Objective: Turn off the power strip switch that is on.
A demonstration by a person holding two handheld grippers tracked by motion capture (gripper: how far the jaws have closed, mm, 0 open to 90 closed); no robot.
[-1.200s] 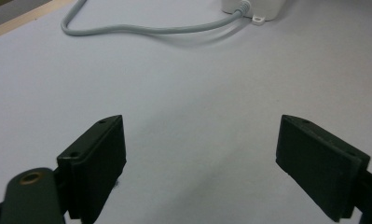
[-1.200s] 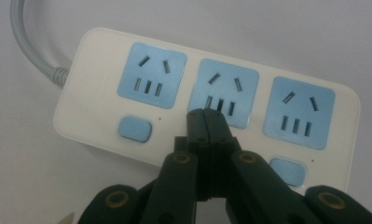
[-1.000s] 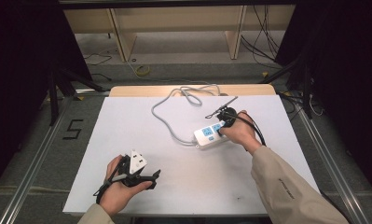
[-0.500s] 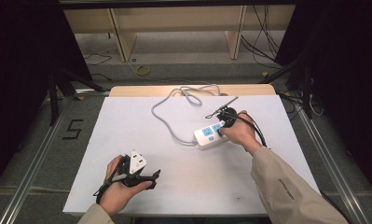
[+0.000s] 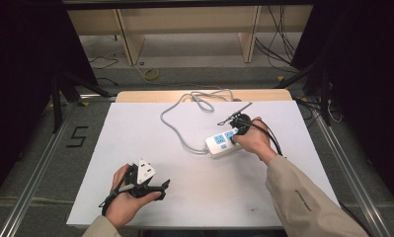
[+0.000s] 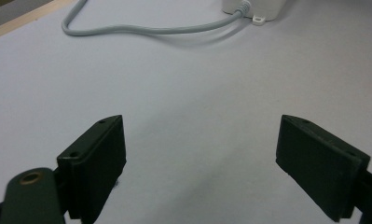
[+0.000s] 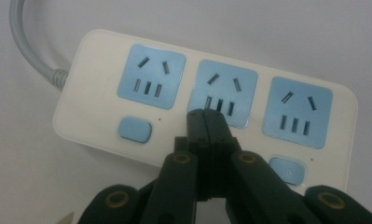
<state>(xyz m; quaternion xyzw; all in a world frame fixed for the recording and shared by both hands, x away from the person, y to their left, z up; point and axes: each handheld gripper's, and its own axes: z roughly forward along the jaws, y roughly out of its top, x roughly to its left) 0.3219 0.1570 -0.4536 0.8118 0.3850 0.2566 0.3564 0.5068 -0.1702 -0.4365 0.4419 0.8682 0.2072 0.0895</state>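
1. On the right half of the white table (image 5: 135, 148), lying flat and angled, is a white power strip (image 5: 223, 142) with three pale blue socket faces in a row.
2. Seen from the right gripper view, the power strip (image 7: 104, 93) has rounded corners; each blue square carries a two-slot pair above three short slots.
3. Small blue buttons (image 7: 134, 129) sit below the sockets, each with a tiny red dot beside it; the middle one is hidden behind the jaws.
4. A grey cord (image 5: 177, 129) leaves the strip's left end, curves across the table and loops near the wooden far edge (image 5: 150, 95).
5. The right gripper (image 7: 205, 122) has its jaws pressed together with nothing between them, their tips over the lower edge of the middle socket; contact with the strip cannot be told.
6. The right hand (image 5: 254, 140) covers the strip's right end in the high view.
7. The left gripper (image 6: 200, 163) rests near the table's front left corner, well apart from the strip, its jaws spread wide over bare table.
8. The left hand (image 5: 123, 200) holds that gripper, with a white plate on top.
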